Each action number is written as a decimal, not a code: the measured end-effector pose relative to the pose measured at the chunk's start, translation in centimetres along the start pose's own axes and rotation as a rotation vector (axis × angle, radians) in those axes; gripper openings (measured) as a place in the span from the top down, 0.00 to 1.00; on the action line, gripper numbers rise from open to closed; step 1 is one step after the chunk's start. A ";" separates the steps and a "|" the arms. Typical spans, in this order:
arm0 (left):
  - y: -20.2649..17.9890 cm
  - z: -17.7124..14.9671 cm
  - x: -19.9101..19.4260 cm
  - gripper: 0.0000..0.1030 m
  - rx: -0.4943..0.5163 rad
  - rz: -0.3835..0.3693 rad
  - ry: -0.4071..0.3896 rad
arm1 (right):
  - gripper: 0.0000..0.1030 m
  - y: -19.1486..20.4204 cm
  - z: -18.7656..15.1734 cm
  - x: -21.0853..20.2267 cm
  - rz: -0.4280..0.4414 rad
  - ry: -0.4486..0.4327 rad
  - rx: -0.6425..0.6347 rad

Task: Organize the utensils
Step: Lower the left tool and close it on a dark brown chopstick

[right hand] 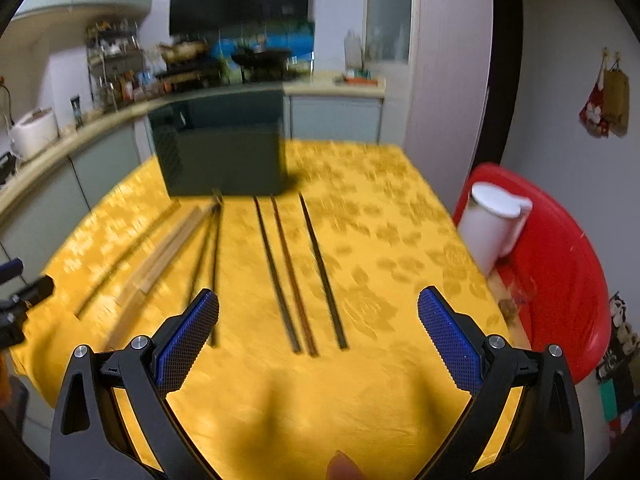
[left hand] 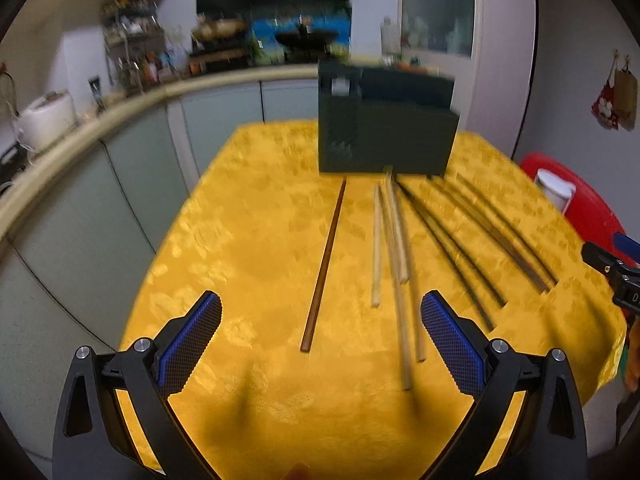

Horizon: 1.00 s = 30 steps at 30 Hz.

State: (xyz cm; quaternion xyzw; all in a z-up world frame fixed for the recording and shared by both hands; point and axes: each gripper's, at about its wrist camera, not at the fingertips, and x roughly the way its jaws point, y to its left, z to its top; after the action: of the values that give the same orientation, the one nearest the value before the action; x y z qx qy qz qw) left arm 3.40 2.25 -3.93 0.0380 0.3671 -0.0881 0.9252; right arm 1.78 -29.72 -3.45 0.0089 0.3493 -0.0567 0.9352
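1. Left gripper [left hand: 320, 344], bottom of the left wrist view: jaws spread wide, nothing between the blue pads [left hand: 192, 344]. It hangs over the yellow tablecloth [left hand: 240, 240] and touches no utensil.
2. Right gripper [right hand: 318, 340], bottom of the right wrist view: jaws likewise wide apart and empty, blue pads [right hand: 448, 340] clear of the cloth.
3. Brown chopstick [left hand: 324, 268], centre of the left view: lies alone, running up toward the box, well apart from the pale ones to its right.
4. Pale wooden chopsticks [left hand: 394, 248], right of centre in the left view: a loose bundle, overlapping; count unclear through blur. Their far ends reach the foot of the box.
5. Dark chopsticks [right hand: 276, 268], centre of the right view: three lie side by side, the left two nearly touching; one of that pair looks reddish-brown. Two more dark sticks [right hand: 212, 248] lie left of them, partly behind the right gripper's left pad.
6. Dark green box [left hand: 384, 120], upper centre of the left view: stands upright at the far end of the cloth.
7. White jug [right hand: 492, 224] on a red chair or tub [right hand: 560, 264], right edge of the right view, beside the table.
8. Kitchen counter [left hand: 80, 136], upper left; blurred.
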 end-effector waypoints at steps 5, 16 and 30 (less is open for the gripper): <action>0.4 -0.7 3.9 0.07 0.048 -0.005 0.108 | 0.06 -2.6 -2.0 3.0 -0.001 0.114 -0.006; 0.3 -0.5 7.6 0.56 0.084 -0.051 0.160 | 0.06 -4.7 -4.6 5.4 0.067 0.192 -0.023; 0.1 -1.3 7.1 0.62 0.068 -0.042 0.107 | 0.53 -3.8 -2.9 6.0 0.106 0.148 -0.060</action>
State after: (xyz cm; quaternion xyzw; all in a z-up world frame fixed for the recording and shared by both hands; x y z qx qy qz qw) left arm 7.63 1.57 -9.70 0.0666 0.4136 -0.1178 0.9004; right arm 3.96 -33.91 -9.51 0.0036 0.4180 0.0043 0.9084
